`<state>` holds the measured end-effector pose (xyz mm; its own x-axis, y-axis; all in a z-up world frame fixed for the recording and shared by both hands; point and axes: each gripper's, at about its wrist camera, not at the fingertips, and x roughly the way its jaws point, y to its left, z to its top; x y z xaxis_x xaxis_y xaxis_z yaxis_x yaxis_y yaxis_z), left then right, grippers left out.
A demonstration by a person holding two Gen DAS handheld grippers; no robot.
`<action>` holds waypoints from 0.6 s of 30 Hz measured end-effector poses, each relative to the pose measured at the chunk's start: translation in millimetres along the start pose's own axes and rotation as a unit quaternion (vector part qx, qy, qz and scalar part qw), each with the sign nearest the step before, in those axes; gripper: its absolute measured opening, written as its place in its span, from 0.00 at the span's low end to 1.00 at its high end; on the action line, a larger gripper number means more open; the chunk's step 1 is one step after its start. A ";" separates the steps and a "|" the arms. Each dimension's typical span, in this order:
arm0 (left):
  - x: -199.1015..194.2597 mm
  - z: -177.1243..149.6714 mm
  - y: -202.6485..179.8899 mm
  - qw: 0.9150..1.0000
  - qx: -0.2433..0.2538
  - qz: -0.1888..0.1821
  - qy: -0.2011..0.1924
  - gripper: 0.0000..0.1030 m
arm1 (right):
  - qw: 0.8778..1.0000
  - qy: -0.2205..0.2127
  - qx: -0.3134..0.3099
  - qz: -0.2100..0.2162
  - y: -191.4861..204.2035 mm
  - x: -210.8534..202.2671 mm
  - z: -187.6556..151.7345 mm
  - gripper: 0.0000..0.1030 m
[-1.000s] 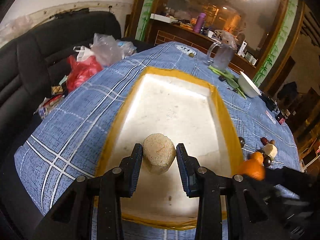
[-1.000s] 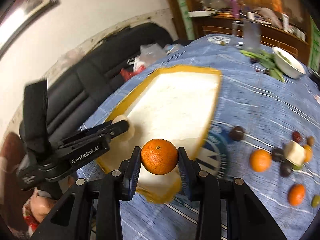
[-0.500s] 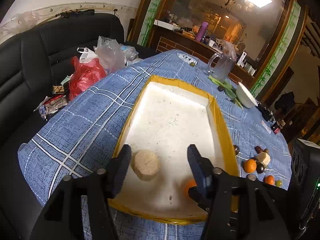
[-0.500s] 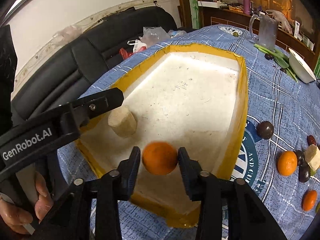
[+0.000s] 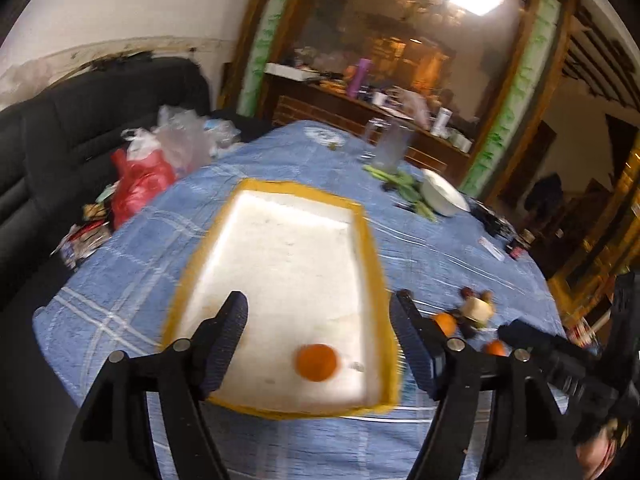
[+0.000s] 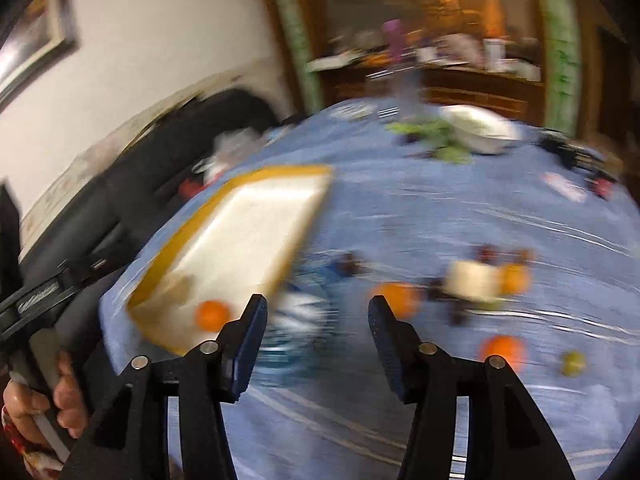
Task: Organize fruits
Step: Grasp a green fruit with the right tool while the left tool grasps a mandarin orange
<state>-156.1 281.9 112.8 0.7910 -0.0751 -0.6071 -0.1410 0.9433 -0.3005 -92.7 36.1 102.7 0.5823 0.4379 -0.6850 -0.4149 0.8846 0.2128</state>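
Note:
A white tray with a yellow rim (image 5: 372, 248) lies on the blue checked tablecloth. One orange (image 5: 316, 362) rests on the tray floor near its front edge. My left gripper (image 5: 320, 312) hovers above it with its jaws opening, and the pads touch nothing. A blurred tan fruit piece (image 6: 180, 284) lies in the tray beside the orange (image 6: 212, 314). My right gripper (image 6: 317, 308) is over bare cloth to the right of the tray, its jaws opening and nothing between them. Loose oranges (image 6: 396, 298), a cream chunk (image 6: 472, 280) and dark fruits lie ahead of it.
A white bowl (image 5: 444, 198), green vegetables (image 5: 400, 180) and a glass jug (image 5: 390, 146) stand at the table's far side. A red plastic bag (image 5: 140, 184) and other bags sit at the left edge by a black sofa (image 5: 60, 140). A hand (image 6: 68, 392) holds the left tool.
The left gripper let go of the tan piece in the tray and rose. The right gripper dropped the orange into the tray and swung right toward the loose fruits. Both opened wider.

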 end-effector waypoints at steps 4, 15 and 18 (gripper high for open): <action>13.9 -9.1 -41.0 0.998 0.050 -0.039 0.024 0.71 | 0.996 -0.016 0.052 -0.068 -73.4 -32.0 -7.8 0.56; 64.8 -43.3 -117.5 0.984 0.132 -0.077 0.096 0.71 | 0.983 0.026 0.135 -0.118 -174.2 -38.5 -49.7 0.56; 79.9 -46.2 -126.1 0.982 0.144 -0.071 0.103 0.71 | 0.984 0.038 0.125 -0.119 -178.6 -24.1 -52.4 0.56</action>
<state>-102.6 142.1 68.3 0.6487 -0.2492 -0.7191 0.1595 0.9684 -0.1917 -69.3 -140.8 44.7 0.5839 0.2083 -0.7847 -0.0825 0.9768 0.1979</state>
